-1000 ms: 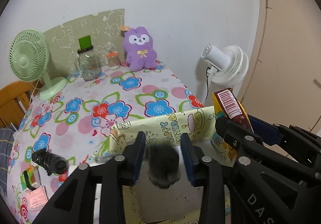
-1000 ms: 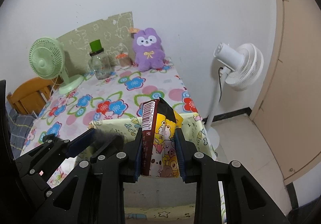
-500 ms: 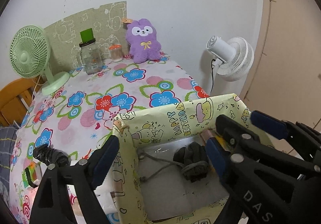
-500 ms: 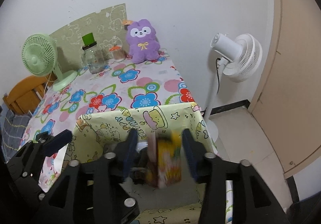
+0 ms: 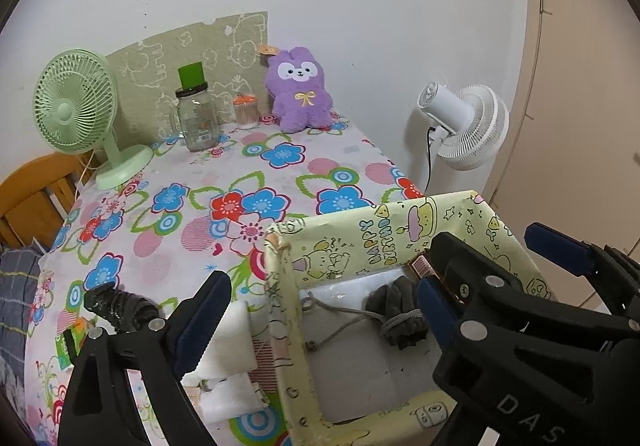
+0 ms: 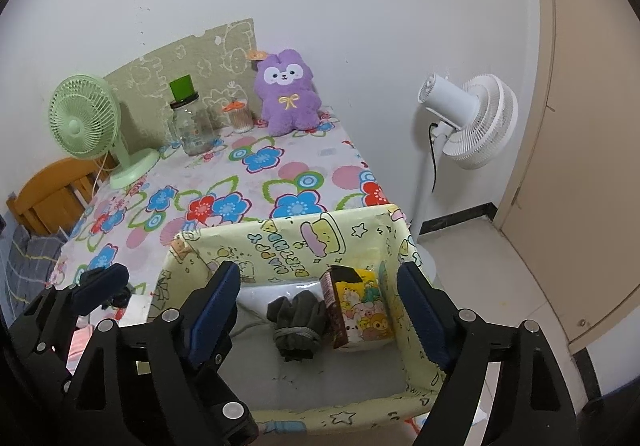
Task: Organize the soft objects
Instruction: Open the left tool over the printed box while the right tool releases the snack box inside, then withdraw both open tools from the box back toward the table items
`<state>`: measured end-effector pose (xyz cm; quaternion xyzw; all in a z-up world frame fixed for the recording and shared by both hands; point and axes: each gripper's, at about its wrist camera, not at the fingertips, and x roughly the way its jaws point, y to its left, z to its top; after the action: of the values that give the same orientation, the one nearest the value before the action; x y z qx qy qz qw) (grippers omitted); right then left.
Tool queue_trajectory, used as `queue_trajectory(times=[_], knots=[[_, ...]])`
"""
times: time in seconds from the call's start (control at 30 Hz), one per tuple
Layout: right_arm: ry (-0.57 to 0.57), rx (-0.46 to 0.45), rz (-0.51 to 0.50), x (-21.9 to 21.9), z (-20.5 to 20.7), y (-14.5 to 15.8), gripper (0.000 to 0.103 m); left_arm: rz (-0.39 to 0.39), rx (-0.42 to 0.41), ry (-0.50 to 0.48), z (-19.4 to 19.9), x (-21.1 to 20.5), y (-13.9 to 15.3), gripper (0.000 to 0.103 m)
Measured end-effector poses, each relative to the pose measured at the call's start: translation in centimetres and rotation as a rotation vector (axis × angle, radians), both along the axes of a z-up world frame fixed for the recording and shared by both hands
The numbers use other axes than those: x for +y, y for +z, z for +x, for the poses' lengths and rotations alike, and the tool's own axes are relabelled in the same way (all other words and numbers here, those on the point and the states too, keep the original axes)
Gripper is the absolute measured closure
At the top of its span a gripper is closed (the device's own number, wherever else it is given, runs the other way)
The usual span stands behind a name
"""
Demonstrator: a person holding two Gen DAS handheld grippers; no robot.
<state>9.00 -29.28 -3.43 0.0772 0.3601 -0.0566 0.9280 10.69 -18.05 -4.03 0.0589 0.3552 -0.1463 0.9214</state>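
Both tongs hang above a yellow box, and both have just been opening. Left tongs (image 5: 324,310) stand wide, with nothing between the pads; one finger is over the floral surface (image 5: 248,182) beside the box, the other over its inside. Right tongs (image 6: 320,310) also stand wide and grip nothing; the snack packet lies below the gap, free of the pads.

That box (image 6: 288,242) is wrapped in pale yellow cartoon paper with birthday lettering and sits at the near edge of the surface, its top open. Two things lie in it. A dark grey glove bundle (image 6: 298,316), knitted and tied round the middle with grey cord, rests on the pale floor of the box, a loose end of cord trailing away from it. Just beside it, touching or nearly so, a yellow snack packet (image 6: 360,312) with cartoon animals and a brown side leans against the right wall.

Outside the box, white foam pieces (image 5: 232,342) lie by its left wall. At the far end a glass jar (image 5: 196,118) with a green lid stands next to a purple plush rabbit (image 5: 300,94).
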Motion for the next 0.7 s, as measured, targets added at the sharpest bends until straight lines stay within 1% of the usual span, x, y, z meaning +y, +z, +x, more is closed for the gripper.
queue_trajectory(times=[0.1,0.33,0.4,0.47,0.7], knots=[[0.001,-0.007,-0.008,0.6,-0.3,0.3,0.019,-0.006,-0.008,0.002,-0.3,0.7,0.2,0.006],[0.009,-0.026,-0.028,2.7,-0.9,1.1,0.018,-0.007,-0.03,0.0,-1.1,2.4,0.9,0.005],[0.01,-0.031,-0.038,3.2,-1.1,1.3,0.017,-0.013,-0.038,-0.001,-1.3,2.9,1.1,0.005],[0.009,-0.041,-0.045,3.8,-1.4,1.6,0.014,-0.017,-0.049,-0.008,-1.6,3.5,1.4,0.005],[0.012,-0.07,-0.056,5.7,-2.3,2.4,0.012,-0.02,-0.08,-0.011,-2.4,5.2,2.1,0.003]])
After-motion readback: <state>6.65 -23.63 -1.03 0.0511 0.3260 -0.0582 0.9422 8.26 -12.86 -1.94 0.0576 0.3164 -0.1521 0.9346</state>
